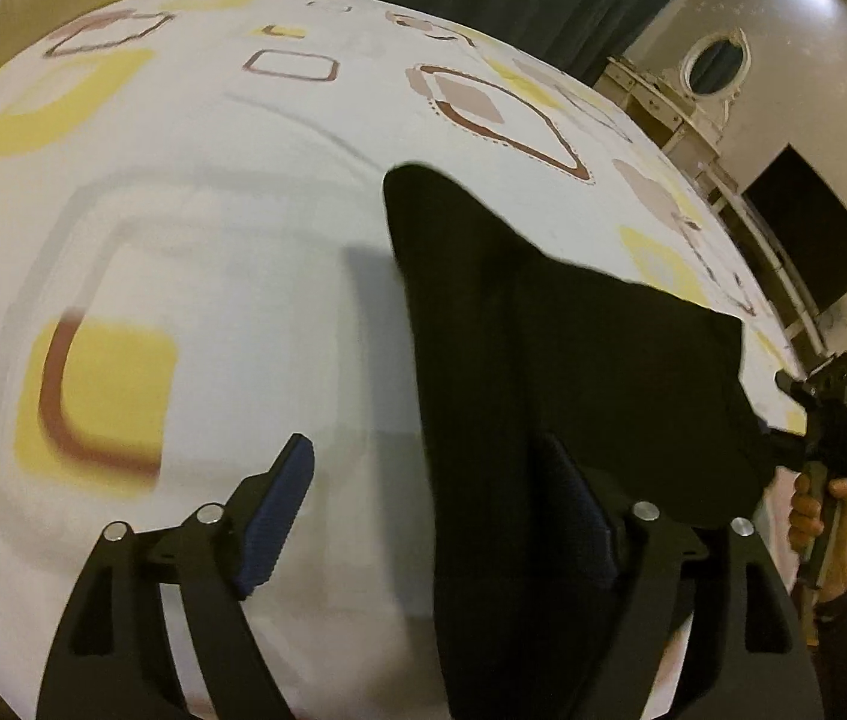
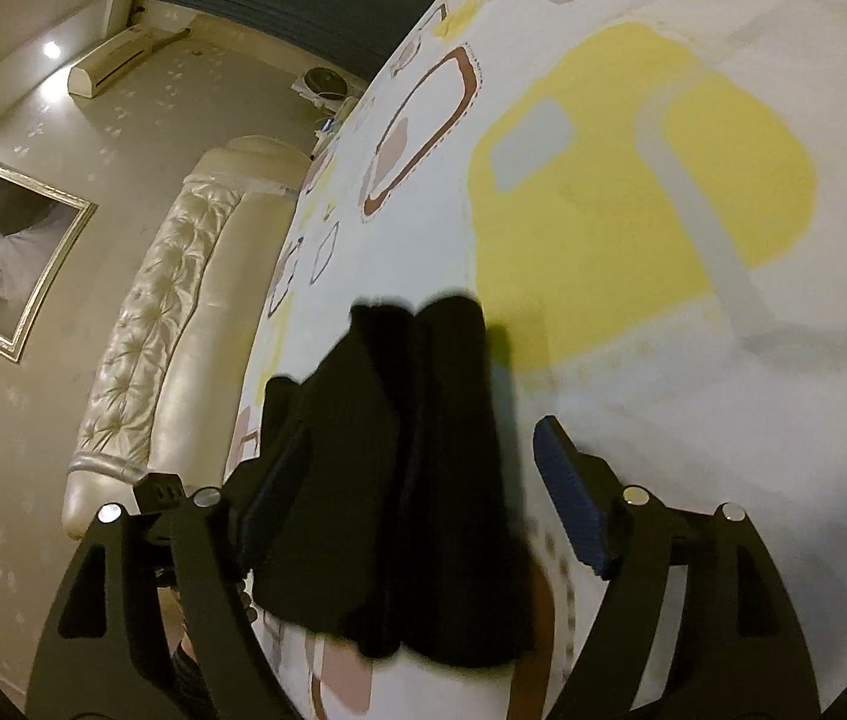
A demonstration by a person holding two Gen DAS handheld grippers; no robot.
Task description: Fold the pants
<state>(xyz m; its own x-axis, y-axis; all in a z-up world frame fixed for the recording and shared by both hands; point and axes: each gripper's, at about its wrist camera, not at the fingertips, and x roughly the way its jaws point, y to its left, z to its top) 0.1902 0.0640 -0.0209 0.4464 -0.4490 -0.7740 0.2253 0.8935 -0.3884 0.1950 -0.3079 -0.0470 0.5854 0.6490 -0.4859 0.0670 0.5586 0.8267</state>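
Black pants (image 1: 543, 360) lie flat on the patterned bedsheet (image 1: 213, 210), already folded into a compact stack. Left gripper (image 1: 441, 516) — jaws spread, released, cloth lying loose between them. Right gripper (image 2: 417, 516) likewise spread, gripping nothing. Step in hand: release after a fold; next, judge whether another fold is needed and regrip an edge.

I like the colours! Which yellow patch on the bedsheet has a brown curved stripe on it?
The yellow patch left of the left gripper; the other yellow patches there lack a brown curve.
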